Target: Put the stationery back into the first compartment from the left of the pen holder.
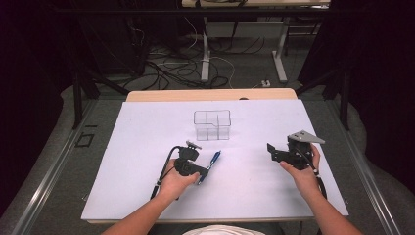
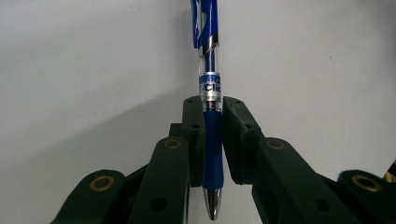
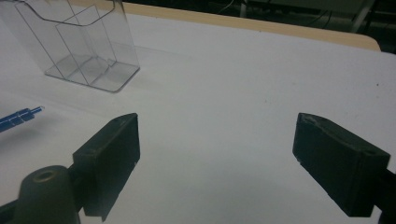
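My left gripper (image 2: pixel 212 140) is clamped on a blue pen (image 2: pixel 211 121), jaws pinching its dark-blue rubber grip w/ the silver tip pointing back toward the camera and the clip end sticking out past the jaws. In the high view the same gripper (image 1: pixel 201 169) sits in my left hand (image 1: pixel 175 183) near the front-middle of the white sheet (image 1: pixel 147 142), pen (image 1: pixel 209 165) angled up and to the right.

My right gripper (image 3: pixel 233 154) is spread wide, nothing between the jaws, just bare sheet under them. In the high view it (image 1: pixel 272 151) is held in my right hand (image 1: pixel 303 171) over the right part of the sheet, well apart from the left one.

A clear plastic organizer (image 1: pixel 212 125) w/ inner dividers stands upright toward the back-middle of the sheet, empty as far as I can tell; it's beyond the pen, not touching it. The right gripper view catches it (image 3: pixel 79 42) at upper left, plus the pen's end (image 3: pixel 18 117) at the left edge.
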